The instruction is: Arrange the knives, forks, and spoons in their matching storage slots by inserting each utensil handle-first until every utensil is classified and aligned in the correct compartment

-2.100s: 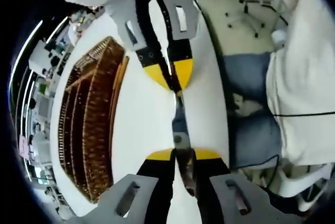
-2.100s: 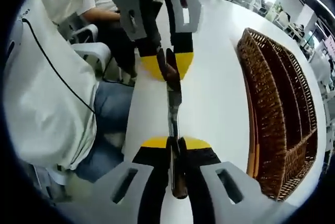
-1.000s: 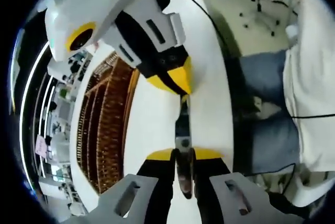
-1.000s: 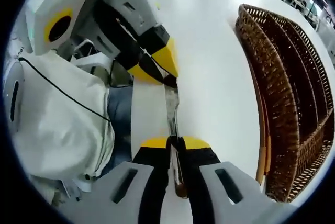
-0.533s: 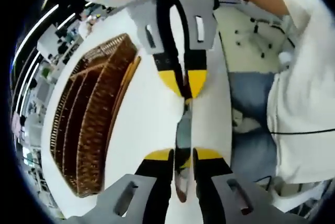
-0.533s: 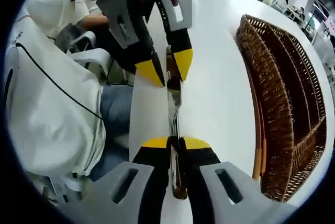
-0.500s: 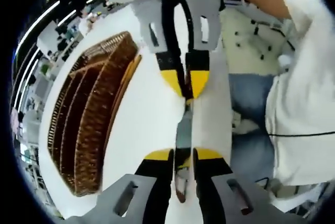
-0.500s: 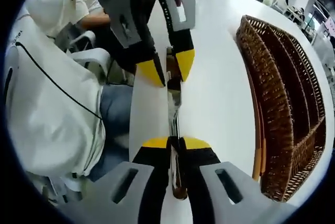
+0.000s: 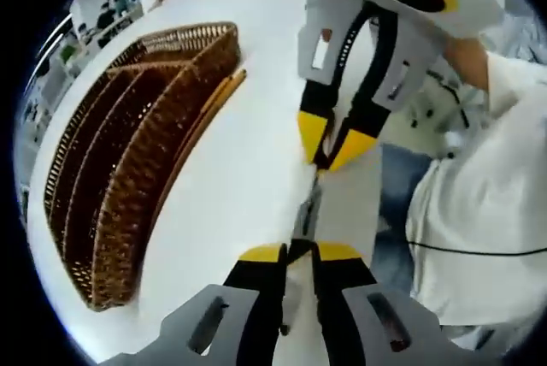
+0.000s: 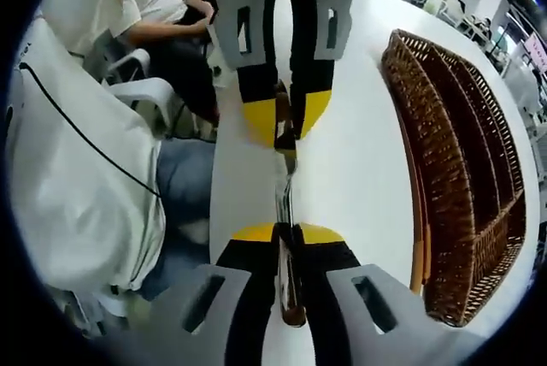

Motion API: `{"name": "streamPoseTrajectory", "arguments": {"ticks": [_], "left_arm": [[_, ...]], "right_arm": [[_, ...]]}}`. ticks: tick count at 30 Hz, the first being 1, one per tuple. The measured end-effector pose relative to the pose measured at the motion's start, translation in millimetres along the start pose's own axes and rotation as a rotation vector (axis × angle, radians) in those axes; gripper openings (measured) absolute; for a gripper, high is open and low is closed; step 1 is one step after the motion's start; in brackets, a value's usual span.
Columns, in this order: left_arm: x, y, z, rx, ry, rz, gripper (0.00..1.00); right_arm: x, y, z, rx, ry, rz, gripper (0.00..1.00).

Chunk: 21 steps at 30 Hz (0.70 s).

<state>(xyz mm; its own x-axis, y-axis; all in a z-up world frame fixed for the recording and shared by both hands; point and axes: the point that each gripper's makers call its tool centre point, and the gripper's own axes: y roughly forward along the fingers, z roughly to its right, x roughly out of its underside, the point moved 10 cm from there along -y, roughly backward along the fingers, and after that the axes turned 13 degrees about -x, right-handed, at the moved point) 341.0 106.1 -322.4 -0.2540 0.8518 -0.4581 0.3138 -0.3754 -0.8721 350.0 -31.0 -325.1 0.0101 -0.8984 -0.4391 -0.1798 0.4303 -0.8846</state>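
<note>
Both tools face each other over the near edge of the white worktop, with one utensil spanning the gap between them. Right tool, in the right gripper view, is closed on the utensil's dark handle end, which runs back between its jaws. Left tool comes in from the top of that view, and its yellow tips sit around the utensil's metal end; they look pinched on it, though contact is hard to confirm.

In the left gripper view the left tool has the utensil passing between its tips with little gap, so it reads as gripping. Right tool shows ahead of it, tips closed on the far end.

Looks like a two-handed regrip: one tool steadies the piece while the other resets it, probably to get the handle leading for handle-first insertion. Utensil type unclear; the flat metal part suggests a knife, but I can't tell.

Wicker tray lies flat on the worktop, well apart from the utensil, off to one side. It has several long parallel slots plus a short cross compartment at one end. Same tray in the left gripper view; I see no utensils in the slots. A thin light-brown strip lies along the tray's near side, touching or just beside it. Person in a white top sits at the worktop edge.
</note>
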Motion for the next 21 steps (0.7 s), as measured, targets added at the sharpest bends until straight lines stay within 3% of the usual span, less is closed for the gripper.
{"name": "streamPoseTrajectory", "arguments": {"ticks": [3,7,15,16,17,21], "left_arm": [[3.6,-4,14.6,-0.076,0.123,0.069,0.12],[6.7,-7,16.6,-0.141,0.146,0.083,0.12],[12.0,-12,33.8,-0.303,0.309,0.139,0.11],[10.2,-8,22.0,-0.322,0.322,0.146,0.11],[10.8,-8,23.0,-0.332,0.331,0.151,0.11],[11.8,-8,26.5,-0.371,0.383,0.160,0.10]], "right_arm": [[1.4,0,0,0.003,0.009,0.017,0.08],[2.1,0,2,-0.012,0.017,0.031,0.08],[1.6,-1,7,-0.057,0.056,0.033,0.08],[1.5,-1,7,-0.058,0.054,0.030,0.08],[1.1,-1,6,-0.057,0.055,0.027,0.08],[0.1,0,-1,-0.018,-0.013,0.012,0.06]]}}
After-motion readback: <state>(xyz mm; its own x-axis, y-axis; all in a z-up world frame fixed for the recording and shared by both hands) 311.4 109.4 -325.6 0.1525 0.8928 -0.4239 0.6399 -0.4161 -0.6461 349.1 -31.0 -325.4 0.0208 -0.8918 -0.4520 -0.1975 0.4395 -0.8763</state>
